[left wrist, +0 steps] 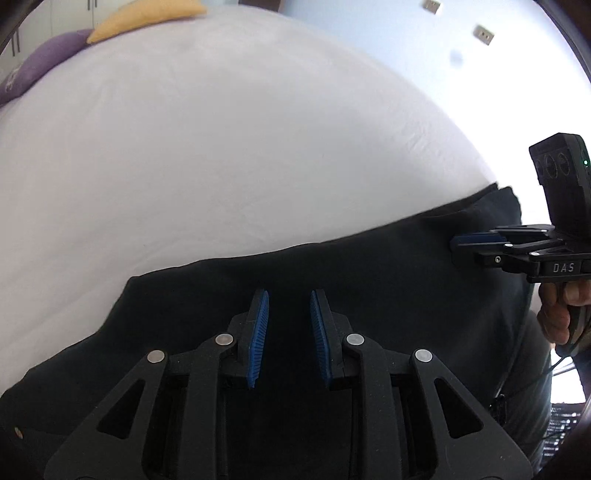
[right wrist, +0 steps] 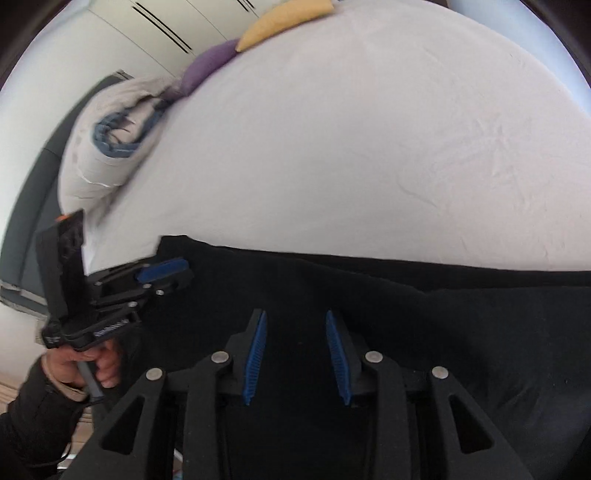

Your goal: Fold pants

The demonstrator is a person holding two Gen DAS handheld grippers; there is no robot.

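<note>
So the black fabric pants (left wrist: 332,266) are spread flat across the near part of a white-sheeted bed (left wrist: 221,147), and they fill everything under and ahead of both sets of jaws. My guess is they're laid out like that so there's a long straight edge to fold from; the far edge runs as a clean line just beyond the fingertips in both views.

The left gripper (left wrist: 289,306) is pointing down at the cloth with its blue ribbed pads (left wrist: 258,332) a narrow gap apart. There's nothing pinched between them that I can see, just dark fabric below, and I can't tell if the tips actually touch it.

The right gripper (right wrist: 295,325) is a bit wider, a moderate gap, also empty between the pads. From the left view its tips sit over the pants near the far right corner, and you can see the person's hand (left wrist: 557,314) on the handle.

It looks like both are lined up along the same edge, one toward each end, probably to grab and fold it together.

Off beyond the jaws are a yellow cushion (right wrist: 284,22), a purple cushion (right wrist: 207,66) and a rolled pale duvet (right wrist: 107,147).
</note>
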